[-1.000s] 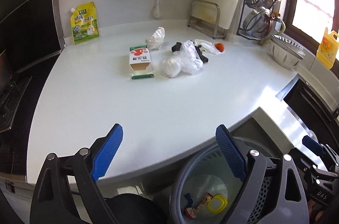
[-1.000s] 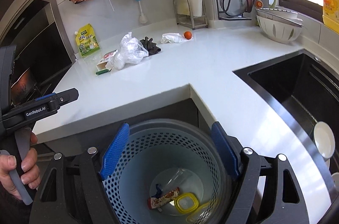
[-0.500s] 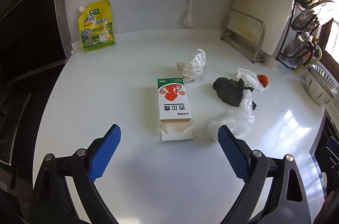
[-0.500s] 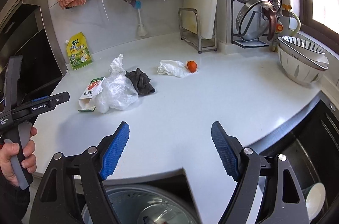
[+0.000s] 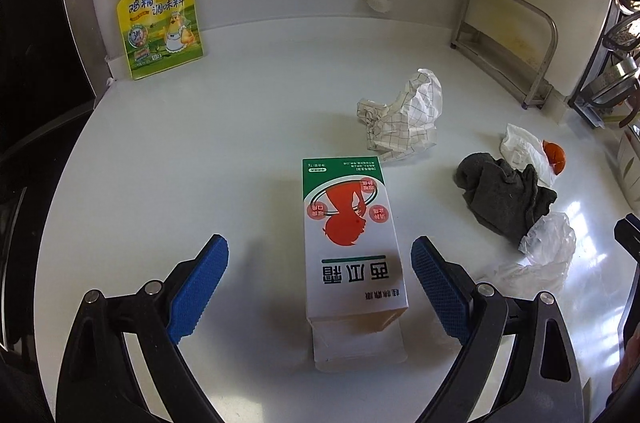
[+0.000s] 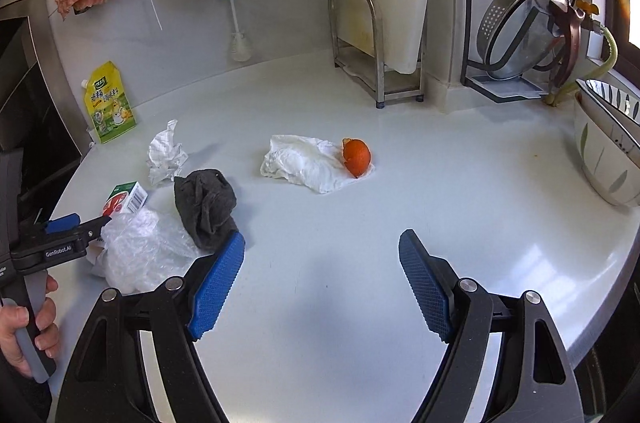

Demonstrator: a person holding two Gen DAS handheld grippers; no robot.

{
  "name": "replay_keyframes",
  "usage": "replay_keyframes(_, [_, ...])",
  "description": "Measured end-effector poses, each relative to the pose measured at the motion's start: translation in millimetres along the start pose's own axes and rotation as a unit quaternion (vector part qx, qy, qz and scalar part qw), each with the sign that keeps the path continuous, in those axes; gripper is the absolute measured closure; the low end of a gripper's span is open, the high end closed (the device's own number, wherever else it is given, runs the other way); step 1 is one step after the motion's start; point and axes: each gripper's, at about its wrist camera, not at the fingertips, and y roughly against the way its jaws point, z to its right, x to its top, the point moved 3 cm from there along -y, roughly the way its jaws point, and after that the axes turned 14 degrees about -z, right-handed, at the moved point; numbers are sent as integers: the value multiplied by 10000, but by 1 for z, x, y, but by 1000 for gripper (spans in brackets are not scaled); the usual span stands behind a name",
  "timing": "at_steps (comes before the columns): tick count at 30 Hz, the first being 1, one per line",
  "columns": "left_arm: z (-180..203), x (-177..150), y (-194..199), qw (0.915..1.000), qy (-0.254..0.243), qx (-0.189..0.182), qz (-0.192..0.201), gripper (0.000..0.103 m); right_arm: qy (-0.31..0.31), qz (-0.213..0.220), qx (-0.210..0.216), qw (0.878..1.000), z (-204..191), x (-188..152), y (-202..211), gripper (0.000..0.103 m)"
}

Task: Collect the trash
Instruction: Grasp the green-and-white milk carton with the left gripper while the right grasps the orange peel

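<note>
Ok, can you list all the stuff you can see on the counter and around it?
Carton: one, white, green and red, lying between the left gripper's fingers.
Checked paper: one, white, crumpled, behind carton.
Grey cloth: one, dark, beside plastic bag.
Plastic bag: one, clear, crumpled, front left.
White tissue: one, mid-counter.
Orange peel: one, on tissue's edge.
Yellow pouch: one, against wall.
Bottle brush: one, white with blue, hanging.
Metal rack: one, back.
Bowls: stacked, white, right edge.
Left hand-held gripper: open.
Right hand-held gripper: open.

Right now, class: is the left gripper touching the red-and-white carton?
Apart. The left wrist view shows bare counter between each blue pad of the left gripper and the carton.
</note>
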Motion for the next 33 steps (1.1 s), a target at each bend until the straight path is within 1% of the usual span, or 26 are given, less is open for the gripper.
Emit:
replay_keyframes(4, [-1,4,-9,10000,34,60,-25,12,27,-104,-70,9999,4,19,-18,27])
replay_keyframes(9, [3,7,-23,9997,14,88,-205,12,53,-262,-239,9994,13,38,-38,27])
replay_keyframes(12, [4,9,-22,9999,10,76,-123,12,105,-321,-408,9986,21,48,-50,27])
replay_keyframes(17, [4,10,-23,9998,-19,130,-129,12,103,-367,-563,9977,33,65,-66,27])
replay_keyframes(24, [7,11,-23,9997,-85,210,-132,12,239,-389,-800,9957,33,79,-80,28])
replay_keyframes(25, [7,11,-24,9997,-89,208,-136,12,259,-404,-814,9955,33,80,-81,29])
replay_keyframes(27, [7,11,-24,9996,-79,205,-149,12,296,-458,-865,9948,32,83,-86,37])
replay_keyframes(30, [7,11,-25,9996,-71,206,-163,12,355,-481,-919,9940,31,84,-90,41])
replay_keyframes(33, [8,11,-25,9996,-101,216,-157,14,408,-541,-975,9929,29,85,-95,49])
